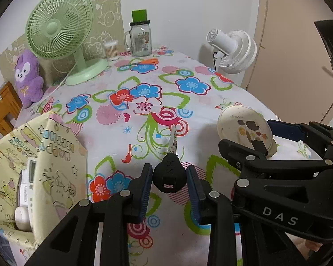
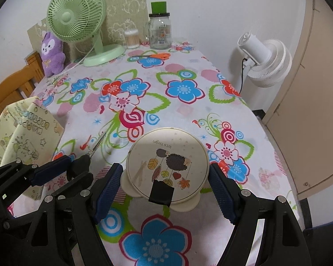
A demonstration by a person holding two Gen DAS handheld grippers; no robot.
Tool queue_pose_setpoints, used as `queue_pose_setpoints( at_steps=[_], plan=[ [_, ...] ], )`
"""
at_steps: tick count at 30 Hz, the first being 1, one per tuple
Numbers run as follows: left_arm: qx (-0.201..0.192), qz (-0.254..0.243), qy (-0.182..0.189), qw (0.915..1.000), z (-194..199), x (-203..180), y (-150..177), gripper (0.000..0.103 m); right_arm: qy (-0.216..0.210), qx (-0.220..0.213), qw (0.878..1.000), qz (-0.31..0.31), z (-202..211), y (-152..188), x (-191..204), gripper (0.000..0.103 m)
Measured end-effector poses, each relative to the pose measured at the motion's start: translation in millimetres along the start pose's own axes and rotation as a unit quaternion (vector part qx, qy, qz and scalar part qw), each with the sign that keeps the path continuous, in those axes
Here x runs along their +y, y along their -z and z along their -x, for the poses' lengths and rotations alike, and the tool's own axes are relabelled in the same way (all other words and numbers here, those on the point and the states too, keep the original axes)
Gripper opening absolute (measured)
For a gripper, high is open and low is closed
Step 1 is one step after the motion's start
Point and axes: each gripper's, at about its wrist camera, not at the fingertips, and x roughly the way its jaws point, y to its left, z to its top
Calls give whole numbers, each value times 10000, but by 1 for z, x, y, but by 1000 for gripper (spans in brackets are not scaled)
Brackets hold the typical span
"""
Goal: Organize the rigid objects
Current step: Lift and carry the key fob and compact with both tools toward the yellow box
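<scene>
Lying flat on the floral desk point(image 1: 122, 133), the key point(image 1: 169, 173) sits between the parted fingers of the left tool point(image 1: 169, 185), untouched; the right tool point(image 2: 165, 190) stands open around the round mirror point(image 2: 167, 166), pads just beside its rim, contact unclear

Black-headed key point(image 1: 169, 173) flat on cloth, round cream hedgehog mirror point(image 2: 167, 168) lying face-up
</scene>
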Motion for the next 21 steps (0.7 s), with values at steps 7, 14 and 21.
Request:
queue_pose_setpoints(
  at_steps=[7, 14, 21],
  plan=[
    [-75, -112, -48, 9999, 21, -3, 2, 31, 180, -171, 9997, 64, 25, 3, 8, 79],
    [-168, -200, -45, 9996, 44, -3, 2, 31, 219, -324, 9992, 92, 50, 4, 14, 79],
    [-315, -280, -88, 9991, 66, 0, 4, 31, 192, -449, 9988, 24, 70, 7, 21, 79]
  ],
)
